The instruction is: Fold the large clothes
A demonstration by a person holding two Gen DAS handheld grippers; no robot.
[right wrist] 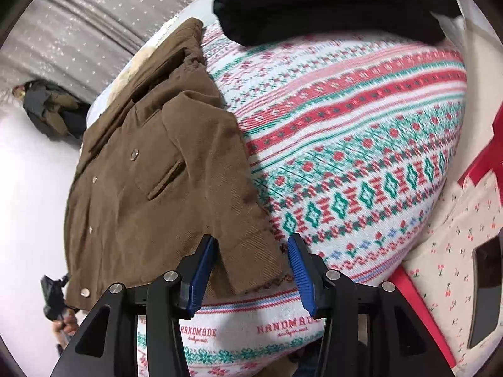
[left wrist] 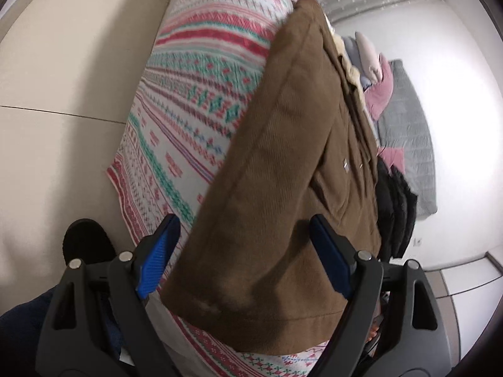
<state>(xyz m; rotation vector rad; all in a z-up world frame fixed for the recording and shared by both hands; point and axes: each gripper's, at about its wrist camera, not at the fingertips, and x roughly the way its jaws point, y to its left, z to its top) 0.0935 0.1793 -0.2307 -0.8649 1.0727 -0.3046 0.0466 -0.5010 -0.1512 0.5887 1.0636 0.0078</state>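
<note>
A brown corduroy jacket (left wrist: 283, 157) lies flat on a patterned red, green and white blanket (left wrist: 188, 94). Its front faces up, with snap buttons and a slit pocket showing, and a sleeve is folded across it. In the left wrist view my left gripper (left wrist: 242, 251) stands wide open over the jacket's hem end, its blue pads clear of the cloth on both sides. In the right wrist view the jacket (right wrist: 141, 188) lies left of centre on the blanket (right wrist: 345, 157). My right gripper (right wrist: 251, 267) is open, with the sleeve cuff lying between its pads and untouched by them.
A black garment (right wrist: 314, 9) lies at the blanket's far end. Pink and grey clothes (left wrist: 380, 75) and a black fuzzy piece (left wrist: 396, 207) are heaped beside the jacket, near a grey quilt (left wrist: 405, 144). A dark flat device (right wrist: 484, 295) rests on cherry-print fabric (right wrist: 456, 267). A black slipper (left wrist: 85, 242) stands on the floor.
</note>
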